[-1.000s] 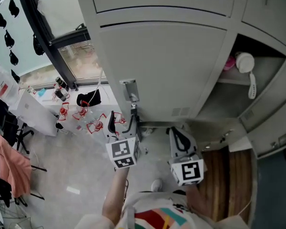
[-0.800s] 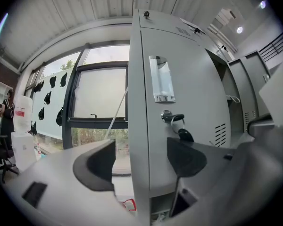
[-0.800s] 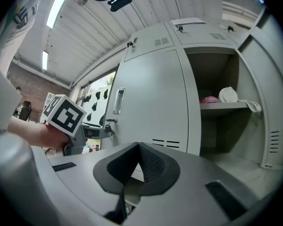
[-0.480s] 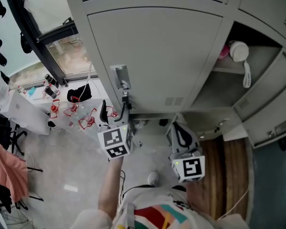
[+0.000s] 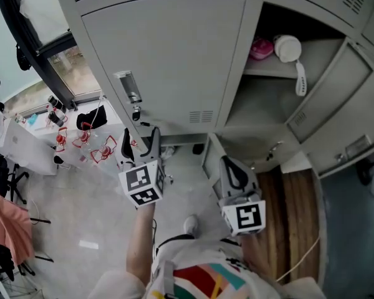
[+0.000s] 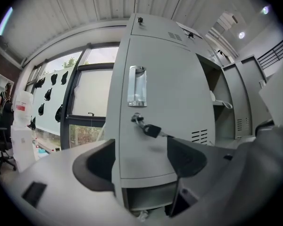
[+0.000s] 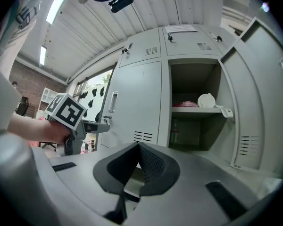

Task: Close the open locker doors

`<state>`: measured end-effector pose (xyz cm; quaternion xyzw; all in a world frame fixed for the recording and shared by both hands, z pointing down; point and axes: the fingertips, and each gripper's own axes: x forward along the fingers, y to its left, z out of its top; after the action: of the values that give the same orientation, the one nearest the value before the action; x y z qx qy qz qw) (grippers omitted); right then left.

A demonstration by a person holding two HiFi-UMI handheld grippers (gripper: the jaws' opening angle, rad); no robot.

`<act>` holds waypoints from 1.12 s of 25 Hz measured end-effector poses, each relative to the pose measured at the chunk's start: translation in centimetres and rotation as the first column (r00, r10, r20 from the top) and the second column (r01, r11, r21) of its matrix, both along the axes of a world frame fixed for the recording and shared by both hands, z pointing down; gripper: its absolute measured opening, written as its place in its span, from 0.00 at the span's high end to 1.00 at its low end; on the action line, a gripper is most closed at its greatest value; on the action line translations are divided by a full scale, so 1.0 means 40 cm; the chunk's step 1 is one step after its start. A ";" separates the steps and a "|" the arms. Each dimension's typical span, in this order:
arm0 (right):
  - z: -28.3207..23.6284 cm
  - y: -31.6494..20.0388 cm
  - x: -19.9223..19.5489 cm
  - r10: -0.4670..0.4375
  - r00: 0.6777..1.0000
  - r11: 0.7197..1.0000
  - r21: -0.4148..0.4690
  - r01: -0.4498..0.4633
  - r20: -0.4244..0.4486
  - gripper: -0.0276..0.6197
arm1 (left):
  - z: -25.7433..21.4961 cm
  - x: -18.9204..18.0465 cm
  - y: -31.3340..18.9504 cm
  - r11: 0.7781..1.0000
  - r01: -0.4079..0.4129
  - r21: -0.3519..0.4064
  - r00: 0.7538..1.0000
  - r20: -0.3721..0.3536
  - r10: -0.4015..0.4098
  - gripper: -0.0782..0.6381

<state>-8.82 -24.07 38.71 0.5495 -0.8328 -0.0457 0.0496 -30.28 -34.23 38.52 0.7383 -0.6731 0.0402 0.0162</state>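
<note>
Left gripper (image 6: 140, 160): jaws apart, holding nothing; tall grey metal locker door with chrome handle (image 6: 172, 93) stands just ahead at frame centre, a black-headed key (image 6: 152, 130) in its lock. Right gripper (image 7: 137, 166): jaws together. The open grey vented locker door (image 7: 247, 126) is well apart at right, its lower edge cut off.

A pale floor (image 5: 81, 229) lay below a tall window (image 6: 90, 100) with dark frames; the ribbed ceiling (image 7: 108, 29) carried a long strip light (image 7: 56, 4).
</note>
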 end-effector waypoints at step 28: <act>0.004 0.417 0.903 0.425 0.899 0.904 -0.001 -0.427 0.108 0.95 | -0.224 1.274 0.409 0.789 -0.585 0.186 0.799 -0.033 0.600 0.42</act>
<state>27.32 -7.41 38.87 0.7205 -0.6932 -0.0140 0.0083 20.70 -17.89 29.58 0.9118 -0.4069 -0.0466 -0.0284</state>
